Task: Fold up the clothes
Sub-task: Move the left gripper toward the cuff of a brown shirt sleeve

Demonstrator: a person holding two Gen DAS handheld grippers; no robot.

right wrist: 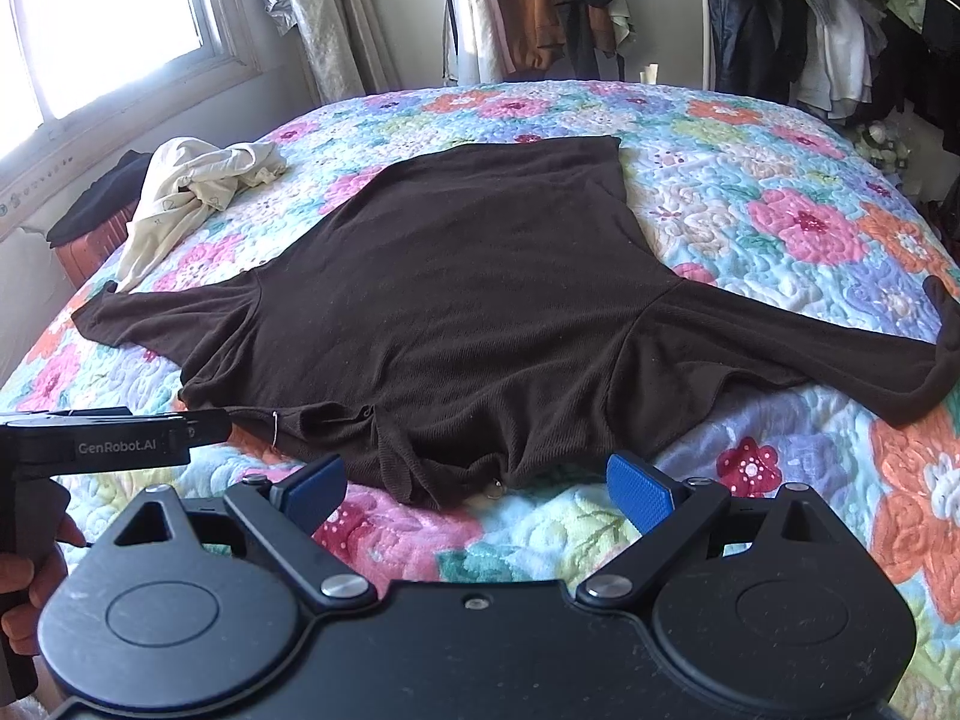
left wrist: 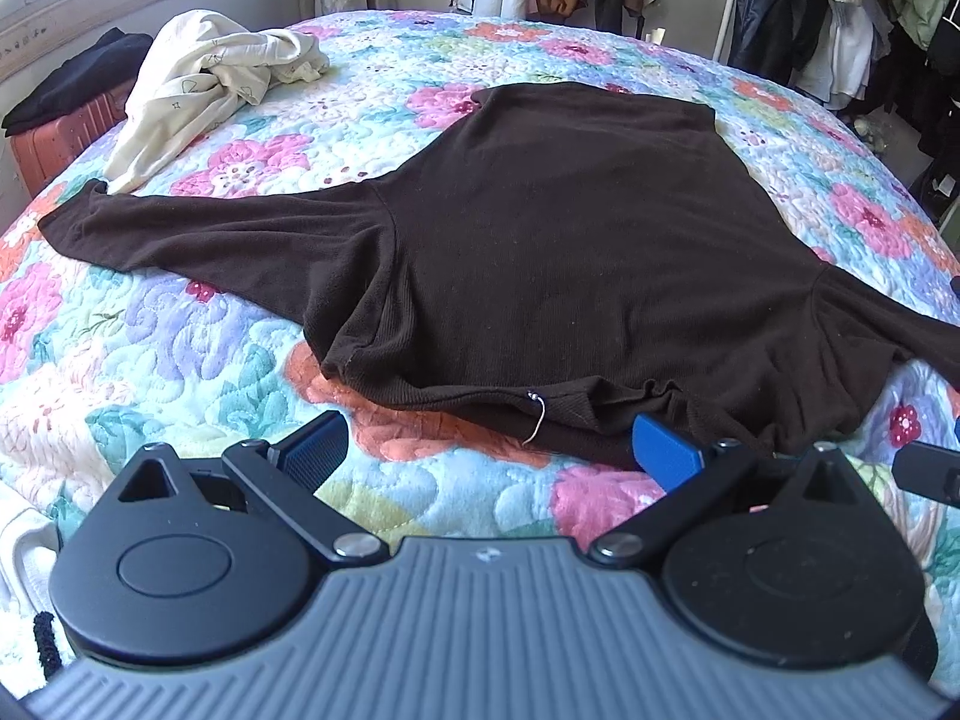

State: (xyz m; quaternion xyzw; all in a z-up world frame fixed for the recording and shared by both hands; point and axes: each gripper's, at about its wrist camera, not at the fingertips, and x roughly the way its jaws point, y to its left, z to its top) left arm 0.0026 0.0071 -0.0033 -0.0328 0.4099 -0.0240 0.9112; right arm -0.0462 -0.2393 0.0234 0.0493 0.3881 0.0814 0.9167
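Note:
A dark brown long-sleeved top (left wrist: 564, 252) (right wrist: 480, 300) lies flat on the floral quilt (left wrist: 156, 324) (right wrist: 768, 192), collar end nearest me, both sleeves spread sideways. A small metal ring (left wrist: 536, 420) (right wrist: 275, 429) hangs at its near edge. My left gripper (left wrist: 489, 450) stands open just before the collar edge, its blue fingers (left wrist: 663, 450) wide apart, nothing between them. My right gripper (right wrist: 480, 489) is open too, hovering at the bunched near edge of the top without holding it. The left gripper's body (right wrist: 114, 438) shows at the left of the right wrist view.
A crumpled cream garment (left wrist: 204, 84) (right wrist: 198, 192) lies at the bed's far left. Beside the bed stand an orange suitcase (left wrist: 60, 138) with black cloth on it and a window (right wrist: 108, 18). Racks of hanging clothes (right wrist: 810, 24) line the far wall and right side.

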